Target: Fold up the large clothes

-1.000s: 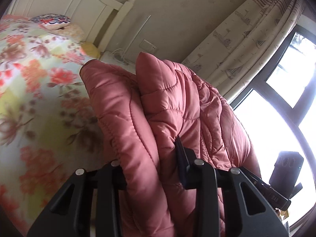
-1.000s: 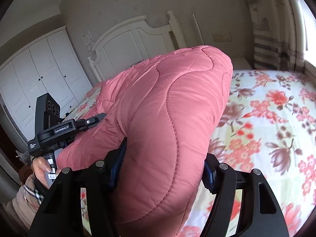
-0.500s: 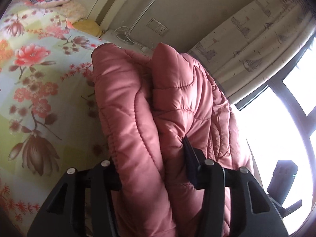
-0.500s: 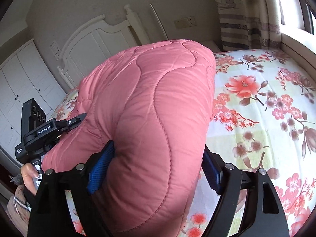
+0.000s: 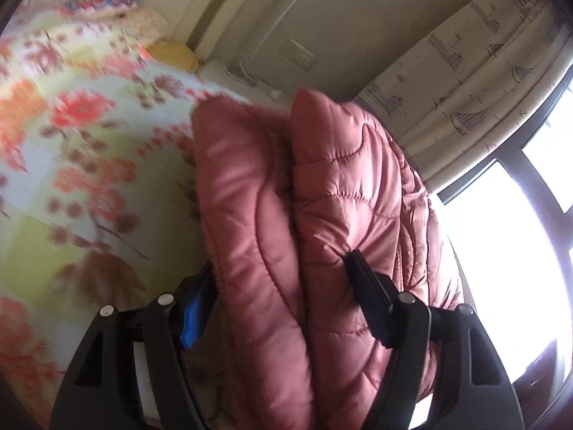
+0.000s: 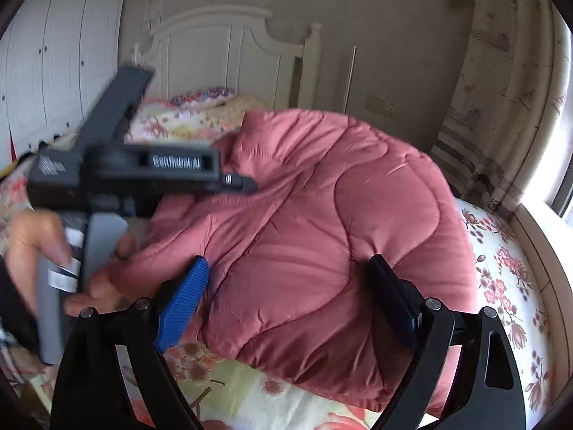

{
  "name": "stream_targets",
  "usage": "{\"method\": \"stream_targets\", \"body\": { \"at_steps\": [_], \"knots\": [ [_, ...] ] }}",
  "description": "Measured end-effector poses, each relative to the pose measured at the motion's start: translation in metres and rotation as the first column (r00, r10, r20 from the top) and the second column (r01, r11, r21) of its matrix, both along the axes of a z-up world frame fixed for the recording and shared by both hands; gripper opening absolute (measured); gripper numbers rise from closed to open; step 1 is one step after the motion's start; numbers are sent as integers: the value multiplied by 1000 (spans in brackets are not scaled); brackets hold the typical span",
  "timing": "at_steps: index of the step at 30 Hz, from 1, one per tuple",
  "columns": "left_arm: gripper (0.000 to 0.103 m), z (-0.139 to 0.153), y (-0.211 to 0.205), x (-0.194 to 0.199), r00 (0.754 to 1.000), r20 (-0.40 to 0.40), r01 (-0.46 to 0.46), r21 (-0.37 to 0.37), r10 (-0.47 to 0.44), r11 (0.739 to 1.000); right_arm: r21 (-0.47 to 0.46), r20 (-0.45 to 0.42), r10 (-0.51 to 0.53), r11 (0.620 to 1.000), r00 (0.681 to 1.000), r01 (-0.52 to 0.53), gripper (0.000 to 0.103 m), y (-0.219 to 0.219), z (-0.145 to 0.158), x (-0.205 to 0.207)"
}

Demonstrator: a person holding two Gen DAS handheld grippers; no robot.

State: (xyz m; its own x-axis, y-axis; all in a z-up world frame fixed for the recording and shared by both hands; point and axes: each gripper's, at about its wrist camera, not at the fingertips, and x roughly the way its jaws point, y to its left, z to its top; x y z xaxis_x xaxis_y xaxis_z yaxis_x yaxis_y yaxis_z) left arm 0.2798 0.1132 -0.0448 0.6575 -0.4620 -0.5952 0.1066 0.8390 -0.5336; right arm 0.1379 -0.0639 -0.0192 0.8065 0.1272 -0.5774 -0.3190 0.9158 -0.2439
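Both jaws are opening: my left gripper and right gripper straddle the pink quilted jacket, pads letting go. Jacket lies doubled over on the floral bed. Fold appears laid down; smoothing or further folds may remain.

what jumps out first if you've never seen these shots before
A puffy pink quilted coat fills the middle of both views, lying bunched on the floral bedspread. The right tongs straddle it, jaws opening. To the left, a hand holds the left tongs, also opening around the coat.
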Motion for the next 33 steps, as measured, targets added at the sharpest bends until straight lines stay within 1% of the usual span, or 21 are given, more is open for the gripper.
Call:
{"method": "stream_targets", "body": {
  "at_steps": [1, 2, 4, 6, 7, 9, 11, 13, 15, 17, 19, 20, 21, 22, 23, 26, 27, 29, 30, 31, 33],
  "knots": [
    [70, 10, 8, -9, 999, 37, -31, 30, 30, 999, -40, 20, -7, 999, 1000, 8, 88, 7, -6, 0],
    [70, 18, 15, -18, 995, 74, -68, 58, 63, 996, -35, 17, -18, 999, 1000, 18, 88, 8, -7, 1],
    [77, 39, 30, -45, 974, 169, -169, 109, 149, 980, -13, -13, -27, 1000, 1000, 26, 88, 7, -5, 4],
    [96, 52, 42, -71, 948, 232, -247, 99, 219, 964, -25, -22, -21, 999, 1000, 20, 88, 8, -4, 5],
    [100, 60, 49, -89, 926, 268, -295, 81, 264, 952, -27, -23, -23, 999, 999, 22, 88, 9, -3, 5],
    [101, 71, 53, -114, 901, 315, -340, 78, 300, 937, -30, -17, -27, 999, 999, 26, 88, 8, 2, 6],
    [101, 84, 50, -135, 884, 361, -363, 128, 298, 923, -32, -8, -24, 999, 1000, 24, 88, 7, 11, 3],
    [101, 99, 42, -153, 860, 424, -396, 204, 284, 896, -45, 12, -2, 999, 1000, 3, 88, 9, 21, -10],
    [101, 118, 28, -176, 824, 505, -440, 286, 256, 851, -45, 48, 45, 998, 998, -43, 88, 8, 39, -27],
    [101, 138, 14, -196, 786, 572, -487, 341, 234, 804, -9, 104, 76, 997, 992, -76, 88, -1, 67, -42],
    [101, 156, 1, -218, 748, 627, -524, 360, 216, 772, 41, 179, 74, 996, 981, -82, 88, -16, 98, -63],
    [101, 164, -5, -227, 736, 645, -534, 363, 208, 763, 78, 225, 64, 993, 972, -84, 88, -27, 117, -75],
    [101, 169, -10, -235, 729, 654, -535, 363, 200, 763, 113, 264, 51, 990, 963, -84, 88, -38, 132, -87],
    [101, 174, -16, -245, 727, 660, -528, 363, 188, 768, 148, 300, 36, 985, 953, -84, 92, -49, 146, -99],
    [101, 178, -20, -251, 725, 666, -518, 362, 174, 775, 181, 333, 19, 980, 943, -84, 92, -61, 158, -111],
    [101, 179, -38, -273, 717, 688, -482, 377, 109, 791, 248, 382, -29, 966, 924, -72, 92, -89, 173, -140],
    [101, 178, -46, -277, 724, 684, -466, 386, 91, 796, 267, 384, -46, 962, 922, -64, 93, -98, 173, -150],
    [101, 169, -57, -280, 751, 657, -429, 404, 70, 808, 270, 378, -66, 962, 924, -42, 93, -107, 166, -161],
    [101, 162, -62, -280, 760, 646, -425, 410, 72, 807, 265, 374, -81, 964, 924, -23, 94, -111, 160, -167],
    [101, 156, -66, -281, 764, 639, -433, 412, 84, 802, 265, 371, -101, 964, 923, -1, 99, -114, 152, -172],
    [101, 139, -74, -284, 781, 615, -441, 414, 113, 796, 278, 361, -131, 960, 923, 27, 99, -121, 136, -179]
  ]
}}
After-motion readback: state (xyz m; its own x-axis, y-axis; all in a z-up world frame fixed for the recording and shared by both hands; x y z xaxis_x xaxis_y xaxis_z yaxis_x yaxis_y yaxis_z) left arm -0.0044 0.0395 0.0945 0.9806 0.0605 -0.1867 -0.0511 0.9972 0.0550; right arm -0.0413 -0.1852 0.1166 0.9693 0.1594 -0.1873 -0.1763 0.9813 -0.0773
